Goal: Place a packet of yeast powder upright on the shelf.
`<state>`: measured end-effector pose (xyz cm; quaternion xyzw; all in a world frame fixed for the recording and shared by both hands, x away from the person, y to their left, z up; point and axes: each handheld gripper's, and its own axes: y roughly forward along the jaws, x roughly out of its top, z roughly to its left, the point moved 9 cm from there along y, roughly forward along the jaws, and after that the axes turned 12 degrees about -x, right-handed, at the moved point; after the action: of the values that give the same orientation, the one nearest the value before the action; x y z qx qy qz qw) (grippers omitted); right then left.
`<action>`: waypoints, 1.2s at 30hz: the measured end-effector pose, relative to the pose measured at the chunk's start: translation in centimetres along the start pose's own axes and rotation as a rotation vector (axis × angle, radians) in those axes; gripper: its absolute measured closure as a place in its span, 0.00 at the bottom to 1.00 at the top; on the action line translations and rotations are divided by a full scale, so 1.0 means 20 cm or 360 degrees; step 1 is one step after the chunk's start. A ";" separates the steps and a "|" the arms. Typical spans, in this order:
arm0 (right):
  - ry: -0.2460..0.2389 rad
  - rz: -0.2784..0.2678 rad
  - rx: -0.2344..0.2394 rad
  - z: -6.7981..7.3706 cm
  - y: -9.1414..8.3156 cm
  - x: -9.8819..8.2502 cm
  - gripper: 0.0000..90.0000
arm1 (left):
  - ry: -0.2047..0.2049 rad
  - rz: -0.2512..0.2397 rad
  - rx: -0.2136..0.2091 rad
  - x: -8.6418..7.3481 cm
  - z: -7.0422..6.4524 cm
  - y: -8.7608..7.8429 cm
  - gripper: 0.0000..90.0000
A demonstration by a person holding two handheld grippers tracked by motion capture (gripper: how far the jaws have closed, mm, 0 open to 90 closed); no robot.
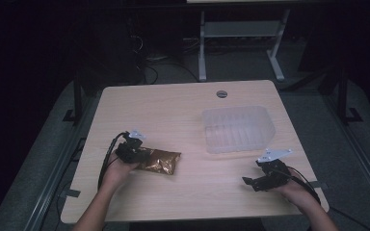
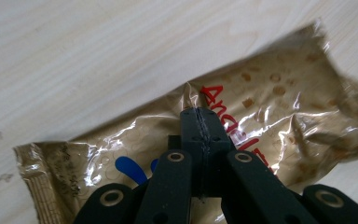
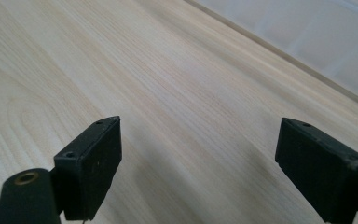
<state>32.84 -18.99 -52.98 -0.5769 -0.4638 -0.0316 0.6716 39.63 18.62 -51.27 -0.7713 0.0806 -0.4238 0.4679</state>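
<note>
While left hand-held gripper [image 2: 199, 122] pinches crinkly brown snack bag [image 2: 242, 116], right hand-held gripper [image 3: 198, 163] gapes apart.

A crinkly, glossy brown snack packet [image 1: 160, 160] lies flat on the pale wood worktop [image 1: 183, 103], towards its front left. The film is partly see-through, with small light cereal pieces visible inside, red lettering and a blue mark printed on it, and a ribbed sealed edge at one end. The left hand-held gripper [image 2: 199, 122] has its jaws pressed together on the packet's near part. A clear, empty plastic tray [image 1: 237, 129] with ribbed walls sits upright, well apart, to the right.
</note>
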 end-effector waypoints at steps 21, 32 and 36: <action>0.0006 0.0003 0.0001 0.00 0.00 0.00 0.16 | 0.0141 0.0083 -0.0307 0.02 -0.34 0.15 1.00; 0.0026 -0.0003 0.0003 -0.01 -0.01 0.01 0.16 | 0.0229 0.0068 -0.0457 0.08 -0.58 0.26 1.00; 0.0043 -0.0001 0.0037 -0.01 -0.03 0.02 0.16 | 0.0243 0.0056 -0.0472 0.09 -0.61 0.27 1.00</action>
<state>32.82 -19.11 -52.24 -0.5685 -0.4552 -0.0341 0.6844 33.38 6.71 -52.03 -0.7960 0.1911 -0.4564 0.3487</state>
